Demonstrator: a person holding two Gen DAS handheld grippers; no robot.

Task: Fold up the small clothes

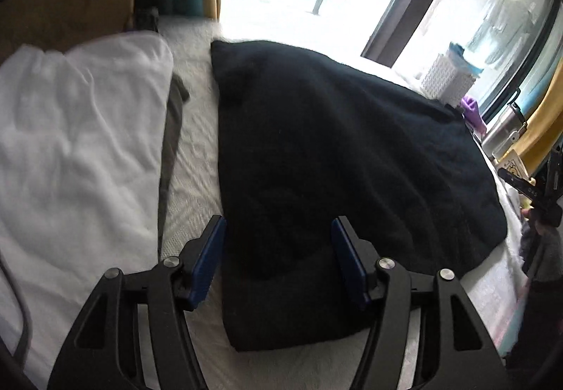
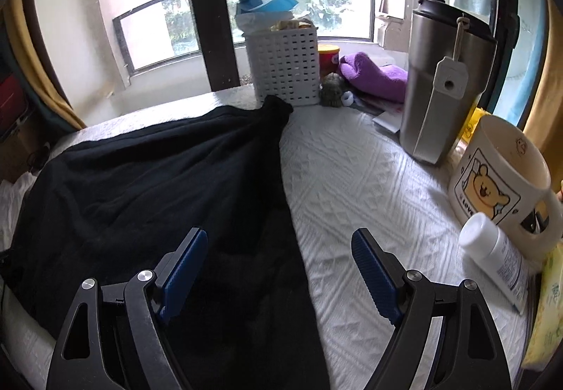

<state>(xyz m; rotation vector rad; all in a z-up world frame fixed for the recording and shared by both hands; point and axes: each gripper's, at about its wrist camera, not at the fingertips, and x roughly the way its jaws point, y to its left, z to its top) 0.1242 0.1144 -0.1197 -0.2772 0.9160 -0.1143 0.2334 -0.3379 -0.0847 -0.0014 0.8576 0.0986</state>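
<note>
Both claws are spread wide with nothing in them. The left gripper (image 1: pixel 278 226) hangs over the near end of the black garment (image 1: pixel 334 158) lying flat on the white quilted cover (image 2: pixel 359 179) (a folded white garment (image 1: pixel 77 144) sits to its left), and the right gripper (image 2: pixel 279 238) straddles its right edge.

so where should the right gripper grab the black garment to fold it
Probably the long right-hand edge of the black garment, where it lies flat on the white quilted cover. The right gripper, jaws open, already straddles that edge near its near end; come down from above and pinch the edge, since the cloth lies flat elsewhere.
</note>
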